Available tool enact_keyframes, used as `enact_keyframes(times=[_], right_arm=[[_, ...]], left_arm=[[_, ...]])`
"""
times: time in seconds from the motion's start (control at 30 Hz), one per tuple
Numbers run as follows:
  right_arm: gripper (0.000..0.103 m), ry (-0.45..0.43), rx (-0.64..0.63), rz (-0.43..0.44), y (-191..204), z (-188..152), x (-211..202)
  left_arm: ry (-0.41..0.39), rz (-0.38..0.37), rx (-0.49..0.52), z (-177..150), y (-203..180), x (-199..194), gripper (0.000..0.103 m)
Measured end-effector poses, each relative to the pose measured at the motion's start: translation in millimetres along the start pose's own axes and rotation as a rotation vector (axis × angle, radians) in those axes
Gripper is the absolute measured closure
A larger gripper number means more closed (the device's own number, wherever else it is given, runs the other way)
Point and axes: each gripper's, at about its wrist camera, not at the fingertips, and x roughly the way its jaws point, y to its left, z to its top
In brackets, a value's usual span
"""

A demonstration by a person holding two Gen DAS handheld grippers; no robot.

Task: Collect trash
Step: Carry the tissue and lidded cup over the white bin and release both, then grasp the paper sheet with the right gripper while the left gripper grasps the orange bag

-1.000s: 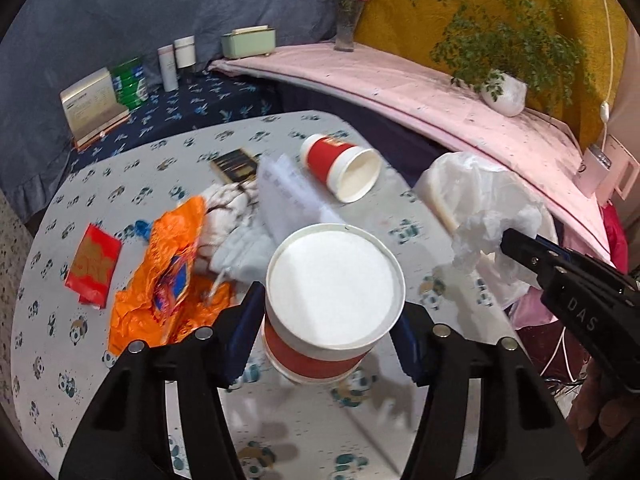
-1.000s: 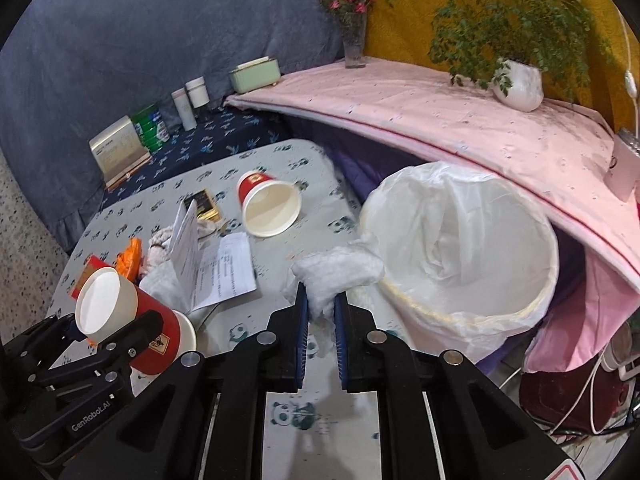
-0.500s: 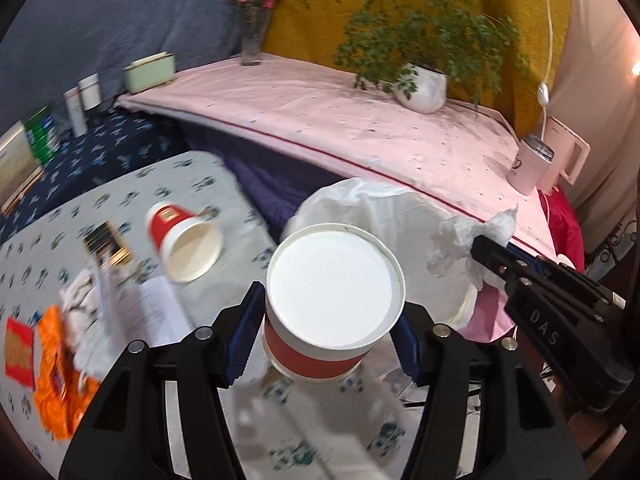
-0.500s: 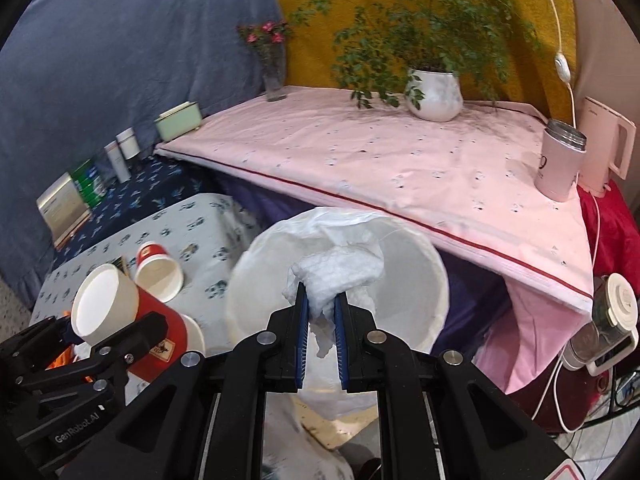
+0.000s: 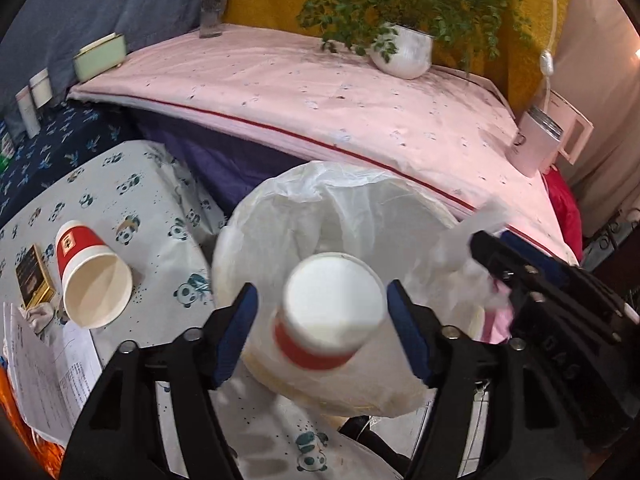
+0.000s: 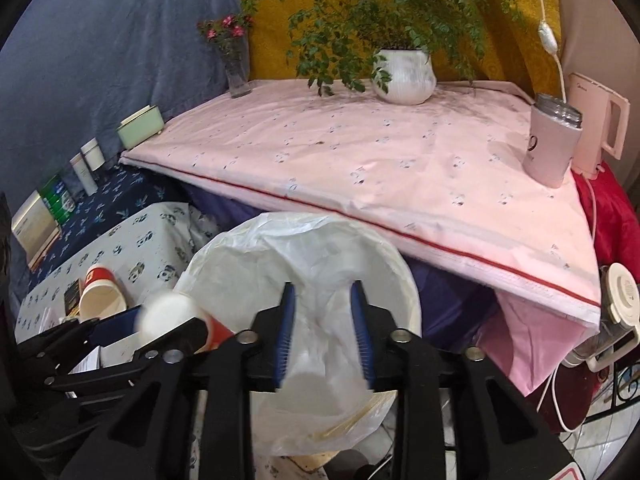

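Your left gripper (image 5: 320, 312) is spread wide with the blurred red-and-white paper cup (image 5: 330, 316) loose between its blue pads over the white plastic-lined trash bin (image 5: 280, 220), while your right gripper (image 6: 323, 332) gapes empty above that liner, a crumpled white tissue (image 6: 316, 390) lying inside.

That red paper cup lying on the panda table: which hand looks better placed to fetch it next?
Probably the left. The lying cup sits on the left gripper's side, and its jaws are open, releasing another cup. The right gripper, also open, hangs over the trash bin, farther away.
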Motion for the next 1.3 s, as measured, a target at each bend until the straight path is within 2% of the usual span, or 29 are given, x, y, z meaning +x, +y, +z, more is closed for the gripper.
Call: enact_keyframes(times=[0.07,0.17,0.43,0.53,0.77,1.0,1.3], right_arm=[[0.051,-0.022,0.001,-0.012,-2,3,-4],[0.038,-0.046,0.006,-0.006,0,7,-12],[0.037,-0.068,-0.031,0.053,42,-1,-49],[0.034,-0.079,-0.071,0.068,67,-10,-65],[0.033,-0.061,-0.136,0.144,120,-36,-91],[0.033,-0.011,-0.186,0.219,166,-67,-102],[0.033,0.055,-0.249,0.263,212,-102,-100]], left_arm=[[-0.006,-0.004,-0.037,0,10,-1,0.023],[-0.024,0.011,-0.053,0,20,-9,0.016],[-0.111,0.133,-0.044,-26,39,-61,0.016],[-0.121,0.184,-0.083,-42,58,-82,0.016],[-0.118,0.314,-0.161,-83,107,-122,0.016],[-0.099,0.397,-0.264,-125,159,-153,0.013],[-0.05,0.467,-0.327,-158,208,-154,0.013]])
